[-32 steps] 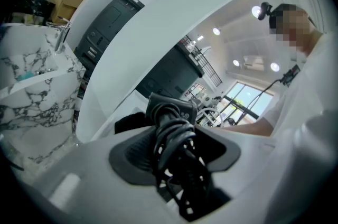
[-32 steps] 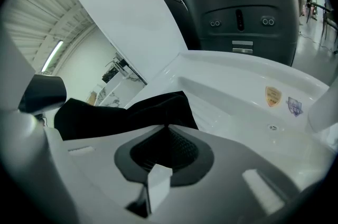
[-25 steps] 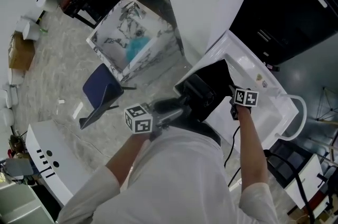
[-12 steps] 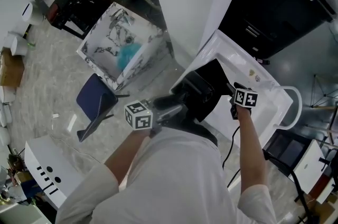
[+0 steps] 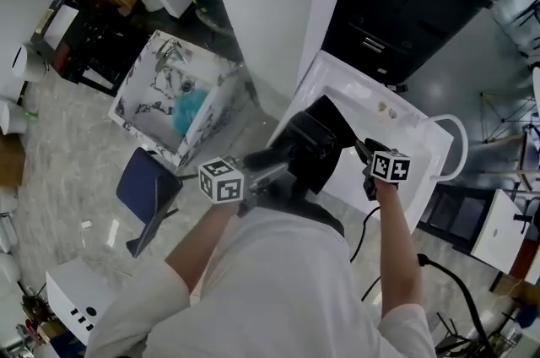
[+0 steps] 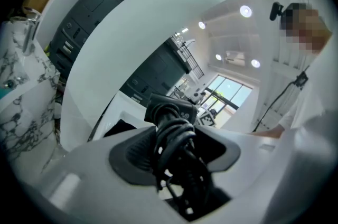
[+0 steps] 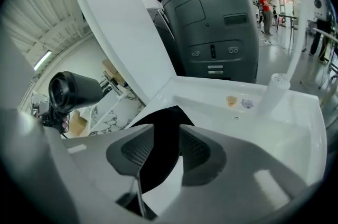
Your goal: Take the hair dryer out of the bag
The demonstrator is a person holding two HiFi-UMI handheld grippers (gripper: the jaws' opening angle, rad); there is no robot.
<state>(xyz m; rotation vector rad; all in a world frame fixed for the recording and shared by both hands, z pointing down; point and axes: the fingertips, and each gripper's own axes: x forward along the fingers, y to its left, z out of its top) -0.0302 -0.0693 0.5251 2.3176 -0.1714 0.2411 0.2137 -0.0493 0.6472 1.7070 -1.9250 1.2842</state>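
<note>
Left claw (image 5: 280,170): clamped on the black hair dryer (image 5: 308,147). In the left gripper view, the pads of the left claw (image 6: 174,150) press on the dryer's handle (image 6: 171,128), which has its black cord wound round it.
Hair dryer: held up off the counter, over its near left edge. In the right gripper view its barrel (image 7: 71,90) shows at the left, clear of the bag and pointing towards the camera.
Right claw (image 5: 363,152): its jaws stand partly apart and have just been closing a little. In the right gripper view nothing is pinched in the right claw (image 7: 166,150). The black bag shows through the gap, and the pads do not press on it.
Bag (image 5: 342,124): black, lying on the left part of the counter with one pointed corner towards the far edge. In the right gripper view it lies flat (image 7: 163,118) just beyond the jaws.
Counter (image 5: 405,118): white, with a raised rim (image 7: 274,128) and a hoop handle (image 5: 456,147) at its right end. Two small stickers (image 7: 237,102) sit near the far edge.
Dark machine (image 7: 211,27): stands just behind the counter's far edge.
Marbled box (image 5: 156,90): on the floor, well to the left of the counter, with something teal (image 5: 190,107) inside.
</note>
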